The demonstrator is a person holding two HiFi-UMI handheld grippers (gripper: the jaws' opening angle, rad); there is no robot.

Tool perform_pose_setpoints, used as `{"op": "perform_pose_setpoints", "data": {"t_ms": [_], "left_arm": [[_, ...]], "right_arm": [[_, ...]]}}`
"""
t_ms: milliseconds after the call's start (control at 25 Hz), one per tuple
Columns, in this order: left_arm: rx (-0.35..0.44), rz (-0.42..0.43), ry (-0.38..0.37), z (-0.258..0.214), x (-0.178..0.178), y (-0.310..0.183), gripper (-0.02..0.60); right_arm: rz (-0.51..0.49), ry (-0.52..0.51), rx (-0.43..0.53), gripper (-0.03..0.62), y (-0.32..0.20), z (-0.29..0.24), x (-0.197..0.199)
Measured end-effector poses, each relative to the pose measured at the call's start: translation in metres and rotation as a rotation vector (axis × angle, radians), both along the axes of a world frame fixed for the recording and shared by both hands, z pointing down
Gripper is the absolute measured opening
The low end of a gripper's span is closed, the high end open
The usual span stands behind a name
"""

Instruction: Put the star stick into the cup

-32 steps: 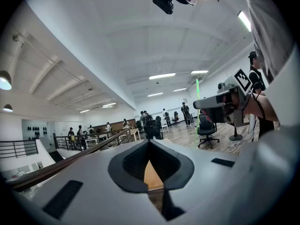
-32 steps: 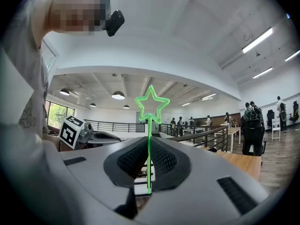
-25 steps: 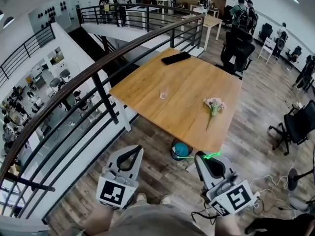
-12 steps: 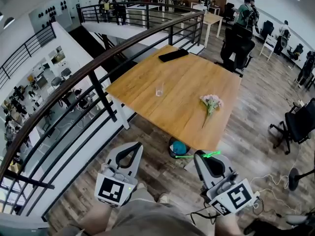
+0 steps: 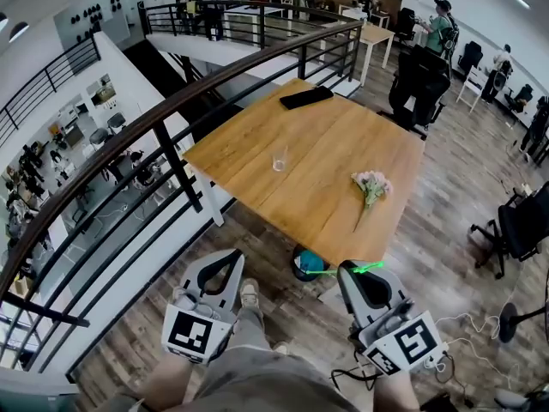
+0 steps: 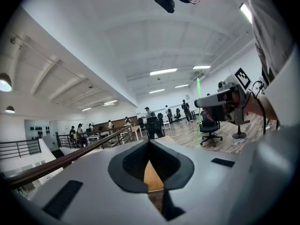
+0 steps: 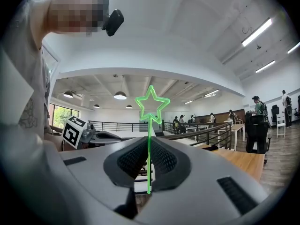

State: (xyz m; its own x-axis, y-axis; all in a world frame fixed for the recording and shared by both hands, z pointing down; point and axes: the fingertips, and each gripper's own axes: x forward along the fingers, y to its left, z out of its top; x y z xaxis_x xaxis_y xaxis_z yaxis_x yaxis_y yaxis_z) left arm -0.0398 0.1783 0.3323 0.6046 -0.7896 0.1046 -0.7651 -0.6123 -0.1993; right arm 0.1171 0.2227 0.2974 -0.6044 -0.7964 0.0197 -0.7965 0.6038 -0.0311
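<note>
Stick: thin green star stick [image 7: 149,150] with an open star outline for a head, pinched between the jaws of my right gripper [image 7: 149,143]; the star stands above the jaw tips at 12 o'clock.
Right tool: clenched on the green star stick, held over the wood floor short of the table.
Left tool: my left gripper [image 6: 150,143] has its jaws closed together with nothing between them.
Cup: small clear glass cup [image 5: 280,158], upright on the light wooden square table [image 5: 330,140], at about 11 o'clock from the stick and well apart from it.
Flowers: pale pink flower bunch [image 5: 371,185] lying on the table at about 4 o'clock from the cup.
Far corner: flat black oblong object [image 5: 306,99] at 12 o'clock from the cup.
</note>
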Motion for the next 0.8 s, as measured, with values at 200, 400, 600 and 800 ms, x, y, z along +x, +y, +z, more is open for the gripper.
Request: {"op": "perform_pose_setpoints", "data": {"t_ms": [200,400,600,800], "left_arm": [[-0.008,-0.012,-0.001,0.010,-0.005,-0.033,0.017],[-0.024,-0.023,0.015,0.016,-0.014,-0.077,0.017],[-0.048,-0.015,-0.007,0.026,-0.021,-0.137,0.017],[-0.071,0.014,-0.043,0.029,-0.034,-0.201,0.017]], "right_arm": [[-0.005,0.029,-0.014,0.038,-0.036,0.009,-0.002],[-0.005,0.035,-0.034,0.040,-0.083,0.016,-0.008],[0.005,0.048,-0.062,0.040,-0.144,0.023,-0.015],[0.038,0.049,-0.088,0.040,-0.211,0.021,-0.025]]}}
